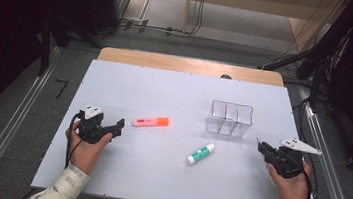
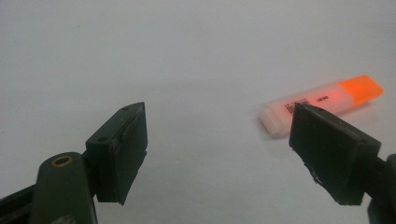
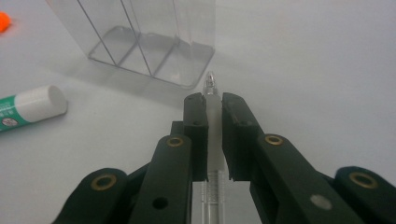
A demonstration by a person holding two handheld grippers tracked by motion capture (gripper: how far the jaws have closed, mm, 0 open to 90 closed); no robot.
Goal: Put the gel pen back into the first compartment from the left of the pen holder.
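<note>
From above, the white desk (image 1: 155, 177) stands on a grey floor (image 1: 20, 127) between dark equipment. The left gripper (image 1: 120, 123) rests near the highlighter (image 1: 150, 121); the right gripper (image 1: 259, 143) sits beside the clear organizer (image 1: 230, 119), with a glue stick (image 1: 200, 153) between the hands.

Along the left gripper (image 2: 217, 154), the fingers (image 2: 122, 149) stand wide apart, the highlighter (image 2: 322, 102) just beyond the right one.

Along the right gripper (image 3: 214, 105), the fingers (image 3: 196, 135) clamp a clear pen (image 3: 212, 98), its tip toward the organizer (image 3: 140, 42), the glue stick (image 3: 30, 107) off to their left.
</note>
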